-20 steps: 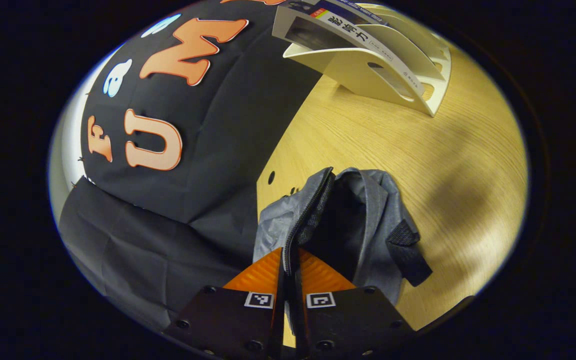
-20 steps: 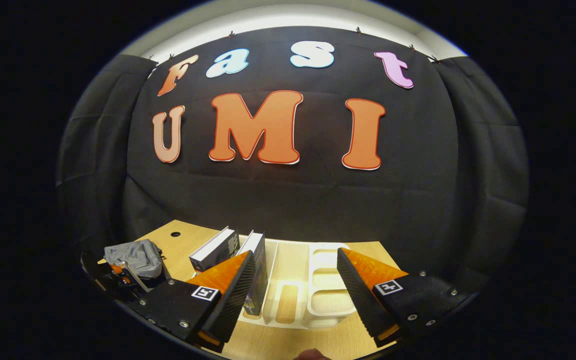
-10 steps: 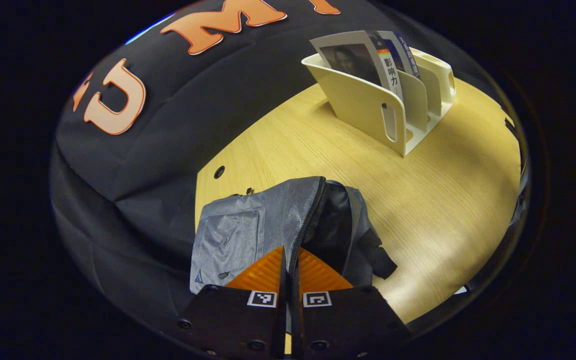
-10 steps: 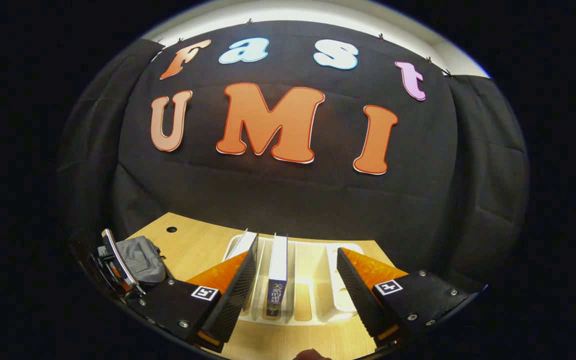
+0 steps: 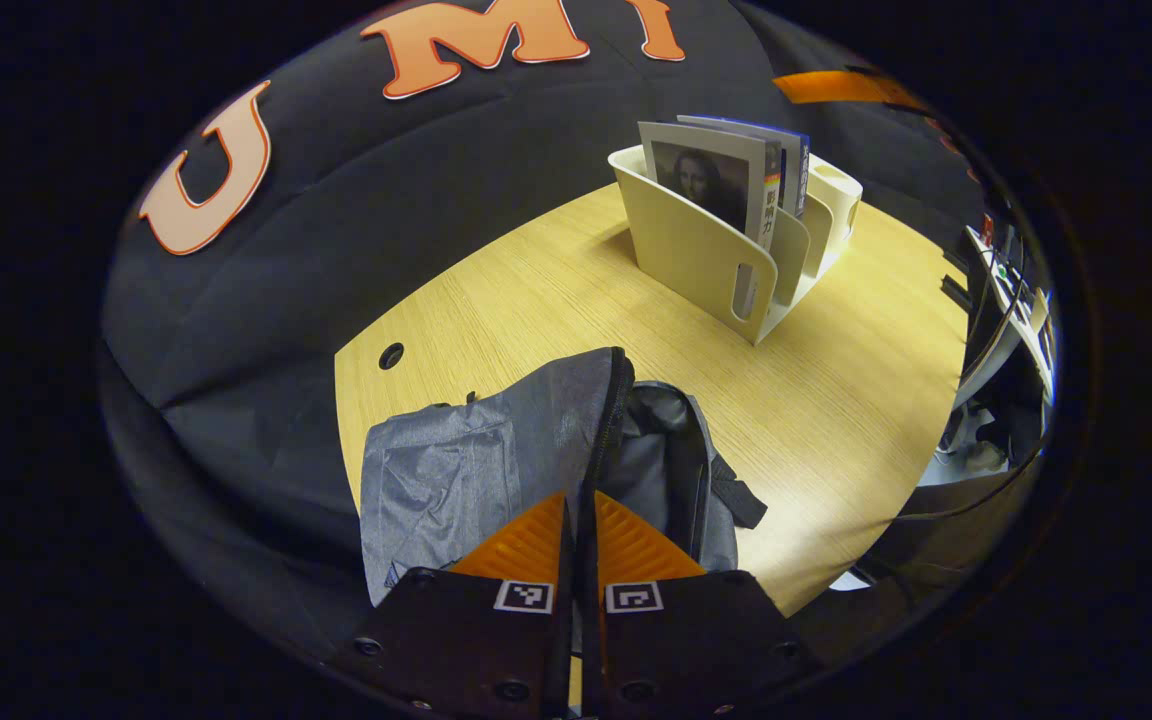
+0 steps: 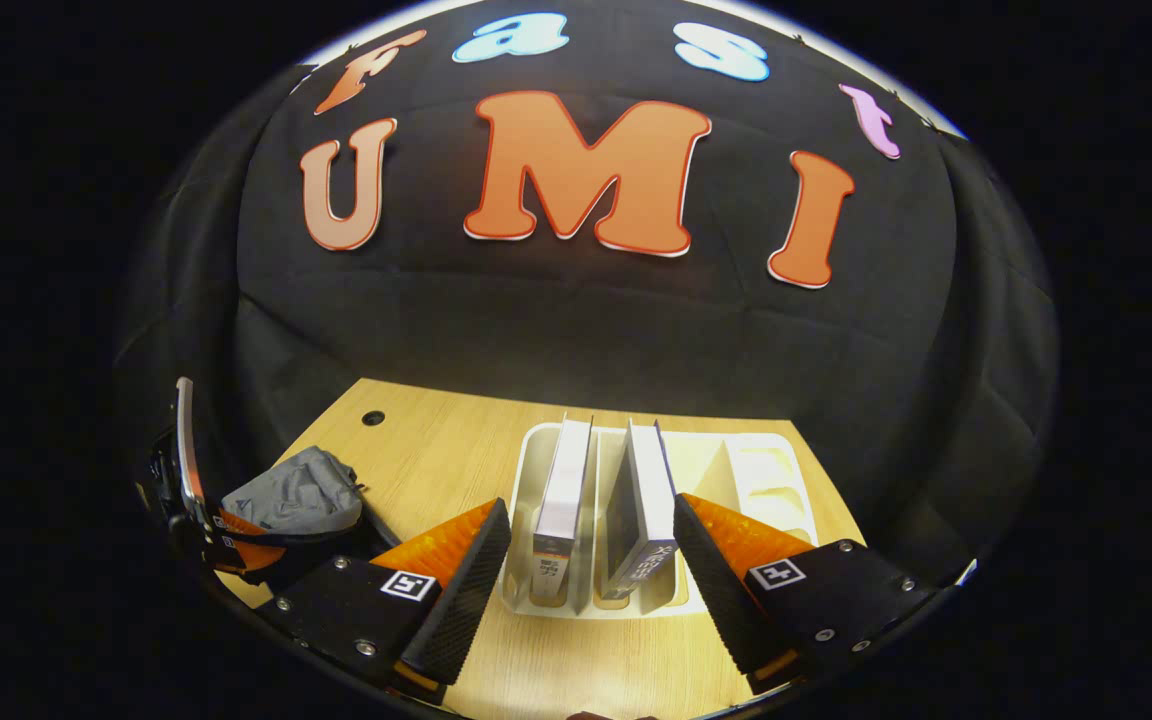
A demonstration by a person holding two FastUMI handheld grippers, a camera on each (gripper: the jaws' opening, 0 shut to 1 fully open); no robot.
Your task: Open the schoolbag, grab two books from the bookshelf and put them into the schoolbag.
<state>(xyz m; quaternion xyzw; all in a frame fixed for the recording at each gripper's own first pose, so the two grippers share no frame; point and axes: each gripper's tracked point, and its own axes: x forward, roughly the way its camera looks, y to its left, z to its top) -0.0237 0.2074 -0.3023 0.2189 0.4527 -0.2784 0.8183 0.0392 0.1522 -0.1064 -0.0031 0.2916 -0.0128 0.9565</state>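
In the left gripper view the grey schoolbag (image 5: pixel 456 460) lies on the wooden table (image 5: pixel 836 380), its zip open and the dark inside showing. My left gripper (image 5: pixel 581 500) is shut on the bag's zipped edge. Beyond stands the cream bookshelf (image 5: pixel 706 255) with two upright books (image 5: pixel 701 180). In the right gripper view my right gripper (image 6: pixel 591 525) is open just in front of the bookshelf (image 6: pixel 756 470). A white-spined book (image 6: pixel 561 495) and a grey-covered book (image 6: pixel 641 505) stand side by side in the gap between its fingers, untouched. The schoolbag (image 6: pixel 301 490) sits far left with the left gripper (image 6: pixel 231 530) at it.
The table has a cable hole (image 5: pixel 391 355) near its back left corner. The black cloth wall closes off the back. Past the table's right edge there is clutter and cabling (image 5: pixel 1006 290). Bare tabletop lies between the bag and the bookshelf.
My right gripper has come down and nearer the bookshelf, so both books now stand between its fingers. My left gripper has drawn back and up, still holding the bag's edge.
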